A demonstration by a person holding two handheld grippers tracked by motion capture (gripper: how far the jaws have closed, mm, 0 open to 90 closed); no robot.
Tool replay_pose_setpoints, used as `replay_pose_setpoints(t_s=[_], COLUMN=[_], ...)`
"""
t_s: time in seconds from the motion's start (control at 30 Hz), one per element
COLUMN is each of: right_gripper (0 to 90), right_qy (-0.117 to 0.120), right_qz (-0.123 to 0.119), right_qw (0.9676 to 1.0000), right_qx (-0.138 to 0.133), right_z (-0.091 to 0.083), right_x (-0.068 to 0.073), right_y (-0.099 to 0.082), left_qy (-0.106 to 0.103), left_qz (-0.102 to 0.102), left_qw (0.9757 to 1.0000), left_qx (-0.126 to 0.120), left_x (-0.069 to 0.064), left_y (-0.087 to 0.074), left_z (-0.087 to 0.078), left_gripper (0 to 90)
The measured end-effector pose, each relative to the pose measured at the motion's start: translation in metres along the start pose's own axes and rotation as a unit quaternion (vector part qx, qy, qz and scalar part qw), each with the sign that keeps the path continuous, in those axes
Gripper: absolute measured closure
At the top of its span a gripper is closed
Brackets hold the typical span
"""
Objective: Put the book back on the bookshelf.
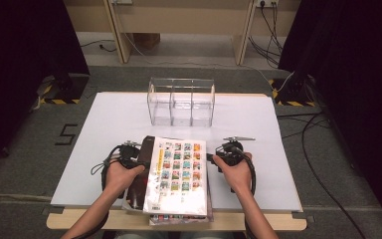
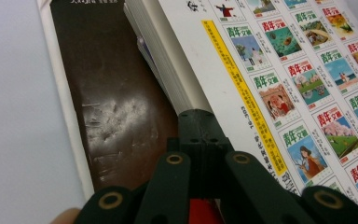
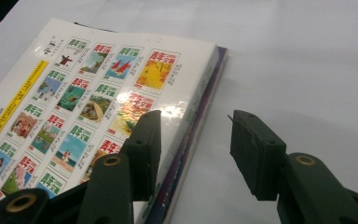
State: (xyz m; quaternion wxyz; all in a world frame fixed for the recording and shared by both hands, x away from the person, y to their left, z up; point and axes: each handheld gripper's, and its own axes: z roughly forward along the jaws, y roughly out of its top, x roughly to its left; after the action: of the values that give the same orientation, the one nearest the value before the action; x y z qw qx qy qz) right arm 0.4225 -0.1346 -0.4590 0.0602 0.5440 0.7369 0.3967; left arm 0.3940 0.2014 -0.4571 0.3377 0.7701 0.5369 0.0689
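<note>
On the near edge of the white table (image 1: 104, 124), I am watching a small stack of books lying between my 2 hands. At the top of it, the white-covered book (image 1: 177, 174) with its grid of small colourful pictures is tilting, its left edge lifted off the dark brown book (image 1: 140, 172) that is lying beneath it; a further book with a purple edge (image 3: 186, 154) is showing under the white cover on the right. My left gripper (image 1: 129, 155) is sitting at the left edge of the stack, and in the left gripper view its jaws are standing fully closed together, the tip pressing in just below the white book's page block where it is rising off the brown cover; I cannot tell whether anything is pinched between them. My right gripper (image 1: 225, 152) is waiting just beside the stack's right edge with its jaws standing wide apart, nothing between them, 1 jaw hanging over the white cover's margin and the other over bare table. Well beyond the books, a clear 3-compartment organiser (image 1: 181, 101) is standing upright.
</note>
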Motion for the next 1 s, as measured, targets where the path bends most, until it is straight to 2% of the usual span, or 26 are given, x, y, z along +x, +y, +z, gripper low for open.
replay_pose_setpoints(t_s=[0.13, 0.2, 0.23, 0.37, 0.47, 0.57, 0.6, 0.67, 0.77, 0.8, 0.83, 0.87, 1.0], right_gripper=[52.4, 51.4, 51.4, 48.9, 45.2, 44.1, 41.7, 40.0, 37.7, 35.8, 35.8, 34.7, 34.6], right_qy=[0.014, 0.019, 0.019, 0.024, 0.026, 0.032, 0.040, 0.047, 0.056, 0.069, 0.069, 0.085, 0.083], right_qz=[0.010, 0.017, 0.017, 0.023, 0.040, 0.052, 0.065, 0.072, 0.081, 0.101, 0.101, 0.117, 0.115], right_qw=[0.9998, 0.9995, 0.9995, 0.9990, 0.9981, 0.9972, 0.9959, 0.9949, 0.9937, 0.9909, 0.9909, 0.9881, 0.9885], right_qx=[0.011, 0.017, 0.017, 0.031, 0.040, 0.043, 0.049, 0.053, 0.053, 0.055, 0.055, 0.053, 0.052], right_z=[0.007, 0.011, 0.011, 0.018, 0.023, 0.025, 0.028, 0.030, 0.033, 0.036, 0.036, 0.040, 0.040], right_x=[0.000, -0.001, -0.001, -0.003, -0.006, -0.010, -0.012, -0.014, -0.016, -0.019, -0.019, -0.021, -0.020], right_y=[0.005, 0.007, 0.007, 0.012, 0.015, 0.017, 0.018, 0.019, 0.018, 0.017, 0.017, 0.015, 0.015], left_qy=[-0.005, -0.019, -0.019, -0.031, -0.039, -0.037, -0.038, -0.030, -0.027, -0.025, -0.025, -0.024, -0.022], left_qz=[-0.001, -0.005, -0.005, 0.003, 0.012, 0.013, 0.011, 0.018, 0.019, 0.016, 0.016, 0.016, 0.017], left_qw=[1.0000, 0.9998, 0.9998, 0.9994, 0.9989, 0.9989, 0.9989, 0.9991, 0.9992, 0.9993, 0.9993, 0.9993, 0.9993], left_qx=[0.005, 0.010, 0.010, 0.015, 0.023, 0.024, 0.024, 0.024, 0.023, 0.023, 0.023, 0.022, 0.025], left_x=[-0.002, -0.004, -0.004, -0.012, -0.020, -0.021, -0.020, -0.022, -0.022, -0.021, -0.021, -0.021, -0.021], left_y=[-0.001, -0.002, -0.002, -0.004, -0.005, -0.005, -0.005, -0.005, -0.005, -0.006, -0.006, -0.006, -0.005], left_z=[-0.001, -0.001, -0.001, 0.000, 0.002, 0.003, 0.003, 0.003, 0.004, 0.004, 0.004, 0.005, 0.005], left_gripper=[89.9, 89.9, 89.9, 89.9, 89.9, 89.9, 89.7, 89.7, 89.5, 89.5, 89.5, 89.5, 89.4])
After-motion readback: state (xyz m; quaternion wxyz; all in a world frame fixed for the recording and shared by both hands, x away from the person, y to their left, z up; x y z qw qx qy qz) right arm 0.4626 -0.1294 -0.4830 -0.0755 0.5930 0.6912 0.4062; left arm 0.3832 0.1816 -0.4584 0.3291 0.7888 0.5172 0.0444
